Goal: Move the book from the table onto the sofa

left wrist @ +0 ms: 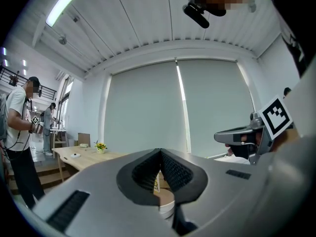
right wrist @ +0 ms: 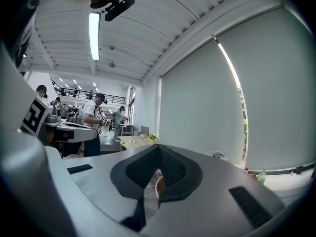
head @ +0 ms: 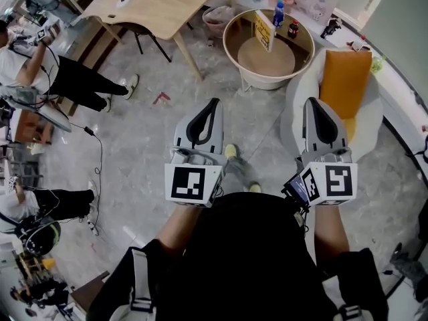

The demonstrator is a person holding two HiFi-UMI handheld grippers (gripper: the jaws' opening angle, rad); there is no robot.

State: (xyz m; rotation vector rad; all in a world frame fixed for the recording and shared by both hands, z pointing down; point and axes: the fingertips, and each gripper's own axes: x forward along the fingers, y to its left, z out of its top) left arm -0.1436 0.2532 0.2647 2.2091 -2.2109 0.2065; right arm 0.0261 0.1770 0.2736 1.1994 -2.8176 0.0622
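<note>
A yellow book (head: 264, 31) stands upright on the round wooden table (head: 241, 20) ahead of me. To its right is a white sofa chair (head: 297, 95) with an orange cushion (head: 344, 79). My left gripper (head: 212, 103) and right gripper (head: 313, 102) are held side by side over the floor, short of the table, both shut and empty. In the left gripper view the left gripper's (left wrist: 160, 151) pads meet, and the book (left wrist: 156, 184) and the table (left wrist: 165, 206) show through the gap behind them. The right gripper (right wrist: 159, 147) also has its pads together.
A blue bottle (head: 279, 12) and a dark bottle (head: 293, 29) stand on the round table. A large wooden table (head: 160, 2) is at the upper left, with a bin (head: 217, 20) beside it. People (head: 73, 79) and cables (head: 93, 179) are at the left.
</note>
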